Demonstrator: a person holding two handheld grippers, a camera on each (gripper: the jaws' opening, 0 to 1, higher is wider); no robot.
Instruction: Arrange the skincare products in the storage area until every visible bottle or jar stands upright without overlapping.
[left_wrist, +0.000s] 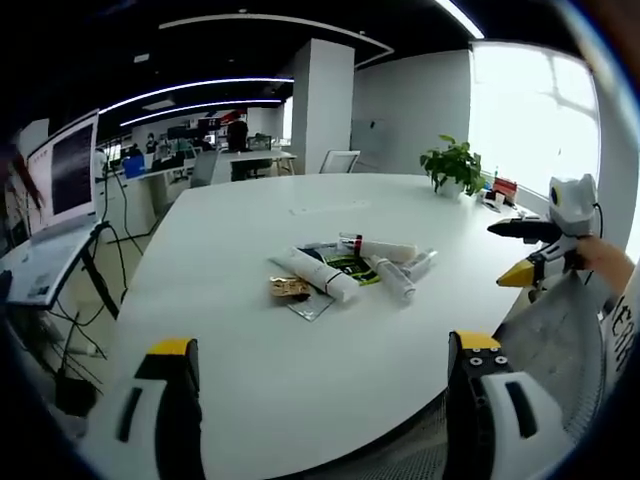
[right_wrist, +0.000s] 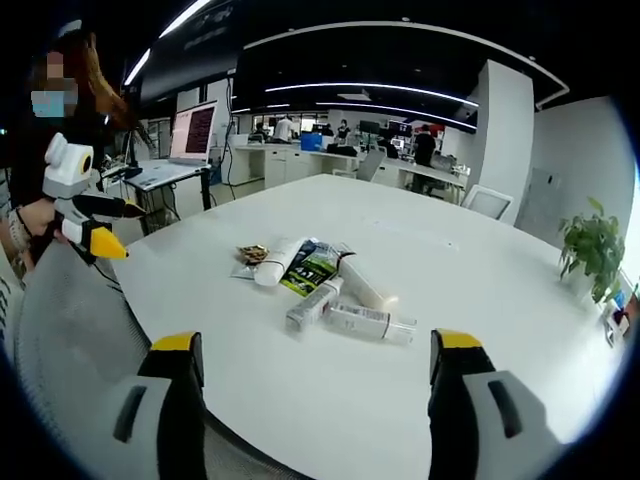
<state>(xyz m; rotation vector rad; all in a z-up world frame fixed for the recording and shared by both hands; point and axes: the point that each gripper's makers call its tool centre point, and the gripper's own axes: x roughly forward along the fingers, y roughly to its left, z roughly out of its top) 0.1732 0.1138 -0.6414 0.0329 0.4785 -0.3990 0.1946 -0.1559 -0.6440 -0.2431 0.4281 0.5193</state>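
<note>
Several skincare products lie flat in a loose heap at the middle of the white table (left_wrist: 250, 380): a white tube (left_wrist: 315, 273), a second tube (left_wrist: 392, 280), a capped bottle (left_wrist: 380, 247), a green-black pouch (left_wrist: 345, 266) and a small gold packet (left_wrist: 288, 288). The right gripper view has the same heap: white tube (right_wrist: 279, 262), pouch (right_wrist: 312, 266), thick tube (right_wrist: 366, 284), clear bottle (right_wrist: 370, 322), gold packet (right_wrist: 252, 253). My left gripper (left_wrist: 325, 370) is open, short of the heap. My right gripper (right_wrist: 315, 360) is open too, also seen from the side (left_wrist: 500, 253). Off the table edge a hand holds the left gripper (right_wrist: 130, 232).
A potted plant (left_wrist: 452, 165) stands at the table's far edge, with small items beside it. A laptop (left_wrist: 60, 200) sits on a side desk. A white chair (left_wrist: 340, 160) stands behind the table. A grey mesh chair back (right_wrist: 60, 330) is close to me.
</note>
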